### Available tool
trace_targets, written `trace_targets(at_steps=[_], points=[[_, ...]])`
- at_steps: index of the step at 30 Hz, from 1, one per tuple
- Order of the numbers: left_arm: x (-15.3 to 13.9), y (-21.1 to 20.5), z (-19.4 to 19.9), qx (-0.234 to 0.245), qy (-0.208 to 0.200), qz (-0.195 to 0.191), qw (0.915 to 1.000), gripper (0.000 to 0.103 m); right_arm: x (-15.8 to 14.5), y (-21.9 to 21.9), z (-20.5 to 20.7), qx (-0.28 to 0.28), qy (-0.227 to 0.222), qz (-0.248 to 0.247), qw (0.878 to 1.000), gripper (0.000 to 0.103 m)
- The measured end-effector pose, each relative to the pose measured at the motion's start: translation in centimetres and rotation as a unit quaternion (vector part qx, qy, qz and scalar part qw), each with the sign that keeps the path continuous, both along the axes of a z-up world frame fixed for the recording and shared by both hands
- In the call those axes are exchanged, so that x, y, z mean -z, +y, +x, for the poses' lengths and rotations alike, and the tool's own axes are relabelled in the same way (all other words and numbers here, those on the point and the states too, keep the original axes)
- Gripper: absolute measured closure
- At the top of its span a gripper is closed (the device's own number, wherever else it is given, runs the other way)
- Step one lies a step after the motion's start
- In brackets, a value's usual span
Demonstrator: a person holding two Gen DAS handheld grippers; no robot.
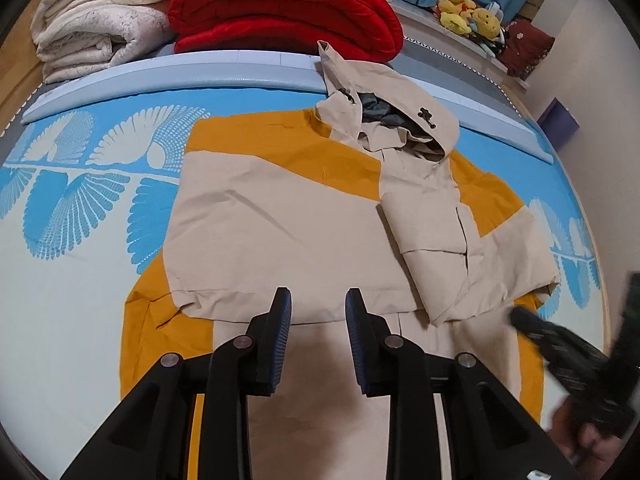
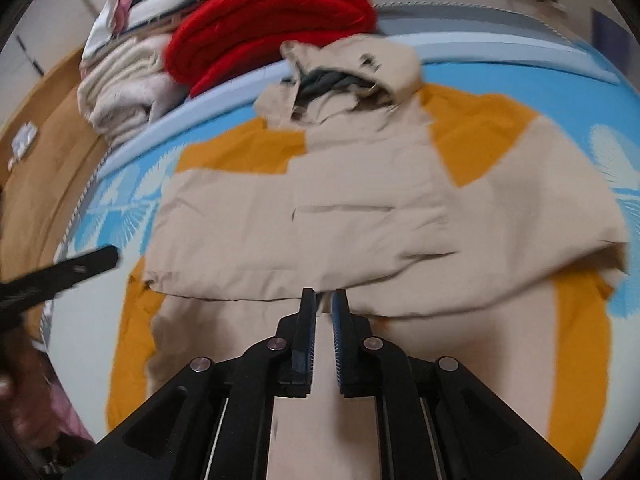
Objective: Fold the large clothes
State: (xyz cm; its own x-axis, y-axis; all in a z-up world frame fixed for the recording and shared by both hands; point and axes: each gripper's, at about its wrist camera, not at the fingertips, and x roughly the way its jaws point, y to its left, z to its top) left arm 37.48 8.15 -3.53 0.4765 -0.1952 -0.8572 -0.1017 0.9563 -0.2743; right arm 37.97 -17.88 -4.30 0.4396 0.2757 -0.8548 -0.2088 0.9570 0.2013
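A beige and mustard hooded jacket (image 1: pixel 260 220) (image 2: pixel 360 208) lies flat on the bed, both sleeves folded across its body. Its hood (image 1: pixel 400 120) (image 2: pixel 360 64) points toward the far side. My left gripper (image 1: pixel 318 298) hovers over the jacket's lower middle, jaws apart with nothing between them. My right gripper (image 2: pixel 324 300) hangs over the folded sleeve's edge with only a narrow gap between its pads and no cloth in it. One blurred finger (image 1: pixel 532 326) of the right gripper shows at the jacket's right side. A finger (image 2: pixel 88 262) of the left gripper shows at the left.
The bed has a blue-and-white patterned sheet (image 1: pixel 80 200). A folded red blanket (image 1: pixel 288 8) and a cream blanket (image 1: pixel 100 20) are stacked beyond a pale blue rail (image 1: pixel 160 68). Yellow plush toys (image 1: pixel 468 16) sit far right. A person's hand (image 2: pixel 24 400) holds the left tool.
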Motion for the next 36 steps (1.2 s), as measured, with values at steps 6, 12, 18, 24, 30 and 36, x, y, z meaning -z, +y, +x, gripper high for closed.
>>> trace_targets(at_steps=[6, 12, 18, 24, 30, 36], points=[[0.4, -1.6, 0.7, 0.008, -0.013, -0.013, 0.9998, 0.078, -6.4, -5.0, -2.9, 0.065, -0.079, 0.031, 0.994, 0.059], [1.3, -4.5, 1.4, 0.032, -0.019, -0.001, 0.9993, 0.078, -3.4, -8.0, -0.2, 0.123, -0.047, 0.041, 0.99, 0.058], [2.0, -4.7, 2.2, 0.031, -0.013, 0.003, 0.9994, 0.078, 3.5, -7.3, 4.5, 0.119, 0.055, 0.133, 0.982, 0.058], [1.7, -2.4, 2.4, 0.006, -0.013, 0.006, 0.9999, 0.078, 7.8, -6.8, 7.0, 0.155, 0.068, 0.176, 0.97, 0.091], [1.8, 0.8, 2.6, -0.049, 0.006, 0.008, 0.9988, 0.078, 2.8, 0.7, 5.9, 0.014, -0.027, 0.213, 0.977, 0.09], [2.0, 4.1, 2.2, -0.091, 0.013, -0.016, 0.9956, 0.078, -1.1, 5.0, 3.3, -0.073, -0.019, 0.158, 0.985, 0.064]])
